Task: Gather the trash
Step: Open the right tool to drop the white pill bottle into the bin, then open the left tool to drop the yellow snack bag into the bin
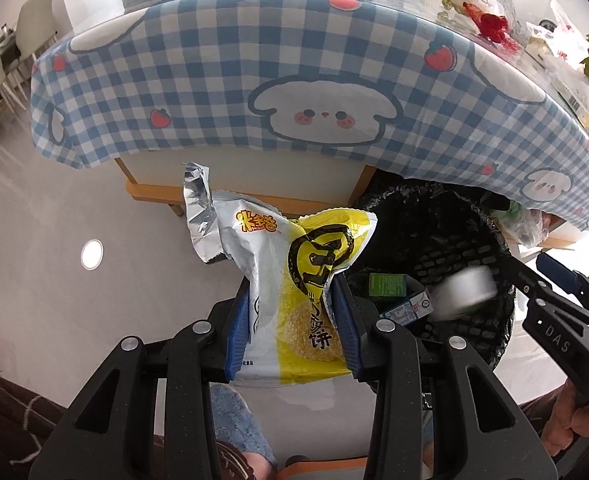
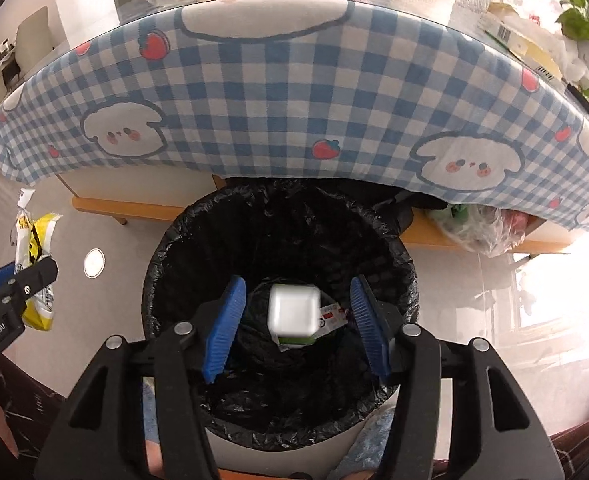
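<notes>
Non-task items I can log from my two claw views:

- Bench (image 2: 106, 204): pale wood, ahead of and above both claws.
- Tablecloth (image 1: 222, 92): blue-and-white check with white puppy faces and red strawberries, draped over the bench edge.
- Potted plant (image 2: 582, 16): green leaves, on the bench top, far to the right of my right claw.
- Chairs (image 1: 34, 24): pale, well off to the left beyond the bench.
- Floor (image 1: 54, 280): glossy light tile, with a round white disc (image 1: 92, 254) set in it, left of my left claw.
</notes>
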`<state>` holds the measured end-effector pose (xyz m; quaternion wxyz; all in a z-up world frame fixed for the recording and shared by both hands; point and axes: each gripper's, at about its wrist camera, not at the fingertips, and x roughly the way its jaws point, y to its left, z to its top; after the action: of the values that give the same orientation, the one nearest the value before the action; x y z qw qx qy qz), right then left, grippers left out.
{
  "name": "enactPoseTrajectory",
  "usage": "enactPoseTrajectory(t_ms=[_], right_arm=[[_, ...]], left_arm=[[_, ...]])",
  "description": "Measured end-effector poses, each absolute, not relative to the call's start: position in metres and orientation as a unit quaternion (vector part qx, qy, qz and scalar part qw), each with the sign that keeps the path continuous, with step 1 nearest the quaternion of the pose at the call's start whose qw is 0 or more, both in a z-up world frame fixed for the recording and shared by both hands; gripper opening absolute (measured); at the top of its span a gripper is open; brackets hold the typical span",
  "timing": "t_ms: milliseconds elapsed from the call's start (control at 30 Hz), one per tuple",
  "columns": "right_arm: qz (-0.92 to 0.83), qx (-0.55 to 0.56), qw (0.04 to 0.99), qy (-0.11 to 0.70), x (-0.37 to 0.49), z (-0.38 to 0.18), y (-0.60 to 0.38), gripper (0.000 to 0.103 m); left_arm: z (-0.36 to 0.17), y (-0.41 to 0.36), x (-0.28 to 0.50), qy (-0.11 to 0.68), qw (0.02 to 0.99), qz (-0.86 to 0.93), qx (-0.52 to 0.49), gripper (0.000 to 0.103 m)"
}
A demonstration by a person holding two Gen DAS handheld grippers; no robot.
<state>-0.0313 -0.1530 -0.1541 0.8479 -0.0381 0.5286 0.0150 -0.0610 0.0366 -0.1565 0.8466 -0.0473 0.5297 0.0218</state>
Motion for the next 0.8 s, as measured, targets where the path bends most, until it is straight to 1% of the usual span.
enactPoseTrajectory(t_ms=[33,100,167,233,300,367,633,800], right_arm=[[0.013,-0.038,0.847,0.530,-0.031,-0.155,-0.154,0.058],[0.010,-0.033,0.848,0.529,-0.032,-0.153,-0.159,0.068],[0.005,-0.030,0.849,0.528,-0.032,-0.151,-0.163,0.075],[0.001,-0.034,0.851,0.525,-0.033,-0.146,-0.165,0.078],[-0.008,-0.041,0.854,0.518,-0.034,-0.140,-0.167,0.087],[-0.012,-0.043,0.859,0.510,-0.035,-0.134,-0.171,0.091],[-0.047,-0.046,0.858,0.509,-0.033,-0.127,-0.216,0.092],[-0.064,-0.038,0.856,0.511,-0.032,-0.130,-0.254,0.092]], left_arm=[[-0.156,0.036,-0.061,0.529,0.847,0.022,-0.046,0.038],[-0.156,0.033,-0.060,0.530,0.846,0.022,-0.047,0.038],[-0.156,0.030,-0.060,0.533,0.845,0.021,-0.045,0.038],[-0.156,0.025,-0.059,0.535,0.844,0.021,-0.037,0.038],[-0.153,0.020,-0.059,0.535,0.844,0.021,-0.033,0.038],[-0.148,0.016,-0.060,0.531,0.847,0.018,-0.029,0.038],[-0.141,-0.005,-0.055,0.524,0.851,0.001,-0.030,0.038],[-0.152,-0.027,-0.053,0.527,0.850,-0.014,-0.012,0.038]])
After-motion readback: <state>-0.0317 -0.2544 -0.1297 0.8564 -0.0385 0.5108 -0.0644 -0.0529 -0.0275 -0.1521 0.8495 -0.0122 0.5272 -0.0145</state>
